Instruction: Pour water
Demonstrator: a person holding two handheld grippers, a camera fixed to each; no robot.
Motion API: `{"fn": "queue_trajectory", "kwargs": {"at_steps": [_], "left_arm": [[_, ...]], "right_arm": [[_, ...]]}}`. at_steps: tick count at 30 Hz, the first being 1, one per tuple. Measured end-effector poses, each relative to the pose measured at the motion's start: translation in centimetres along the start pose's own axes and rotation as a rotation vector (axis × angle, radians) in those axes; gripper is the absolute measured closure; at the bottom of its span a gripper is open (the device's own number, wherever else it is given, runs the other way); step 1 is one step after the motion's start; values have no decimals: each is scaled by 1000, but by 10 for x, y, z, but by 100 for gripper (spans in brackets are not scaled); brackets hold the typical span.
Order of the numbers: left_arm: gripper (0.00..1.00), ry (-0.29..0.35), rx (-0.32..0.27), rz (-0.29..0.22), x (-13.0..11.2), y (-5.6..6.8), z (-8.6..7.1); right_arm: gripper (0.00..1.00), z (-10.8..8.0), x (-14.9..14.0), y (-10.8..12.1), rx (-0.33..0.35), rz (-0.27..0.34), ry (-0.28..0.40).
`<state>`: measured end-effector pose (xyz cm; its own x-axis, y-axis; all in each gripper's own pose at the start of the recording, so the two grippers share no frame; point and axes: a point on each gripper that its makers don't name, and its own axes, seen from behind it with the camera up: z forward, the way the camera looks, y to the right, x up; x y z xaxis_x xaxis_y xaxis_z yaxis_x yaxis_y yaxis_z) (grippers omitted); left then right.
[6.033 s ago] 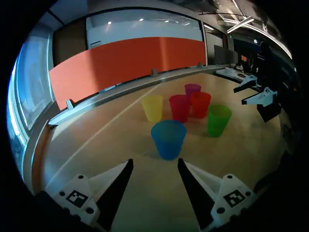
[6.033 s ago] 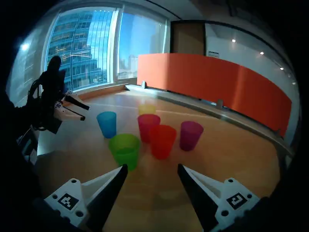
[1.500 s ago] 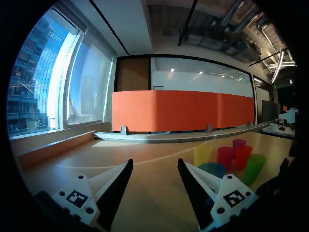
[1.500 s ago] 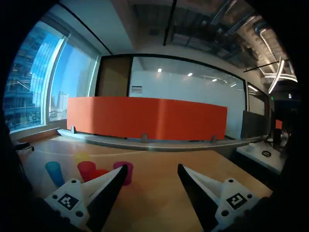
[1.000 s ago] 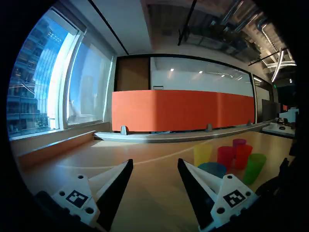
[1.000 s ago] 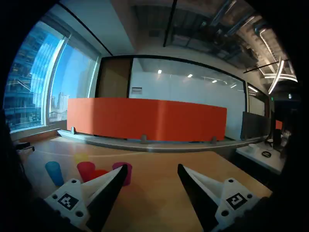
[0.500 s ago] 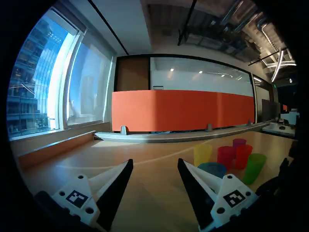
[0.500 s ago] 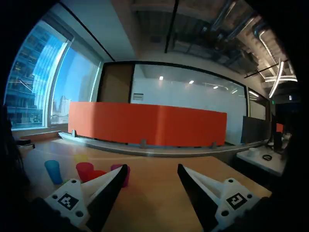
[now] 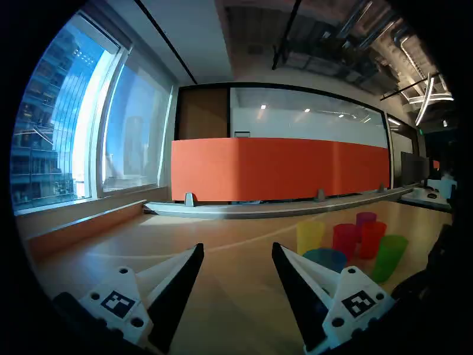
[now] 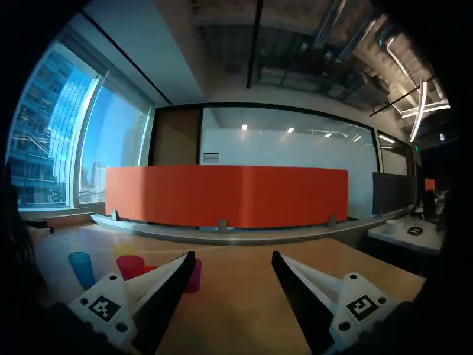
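Observation:
Several coloured plastic cups stand together on the wooden table. In the left gripper view they sit low at the right: a blue cup half behind the right finger, a yellow cup, a red cup, an orange-red cup, a purple cup and a green cup. My left gripper is open and holds nothing. In the right gripper view the blue cup, yellow cup, red cup and purple cup lie low at the left, partly behind the left finger. My right gripper is open and holds nothing.
An orange partition with a grey rail runs along the table's far edge. Tall windows fill the left side. Another desk with small items stands at the far right.
Six seconds ago both grippers looked down at the cups from close by. Since then they have tipped up towards the room. In the last second the right gripper tipped slightly higher; the left stayed still.

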<state>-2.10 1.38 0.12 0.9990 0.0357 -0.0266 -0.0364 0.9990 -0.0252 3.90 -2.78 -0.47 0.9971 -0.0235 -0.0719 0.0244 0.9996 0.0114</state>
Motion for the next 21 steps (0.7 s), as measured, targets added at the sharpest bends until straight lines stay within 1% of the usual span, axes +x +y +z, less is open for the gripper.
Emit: {"fn": "queue_trajectory", "kwargs": {"at_steps": [5, 14, 21], "left_arm": [[15, 0, 0, 0, 0, 0, 0], [15, 0, 0, 0, 0, 0, 0], [15, 0, 0, 0, 0, 1, 1]], "right_arm": [[0, 0, -11, 4, 2, -8, 3], [0, 2, -22, 19, -6, 41, -2], [0, 3, -34, 27, -22, 48, -22]]}}
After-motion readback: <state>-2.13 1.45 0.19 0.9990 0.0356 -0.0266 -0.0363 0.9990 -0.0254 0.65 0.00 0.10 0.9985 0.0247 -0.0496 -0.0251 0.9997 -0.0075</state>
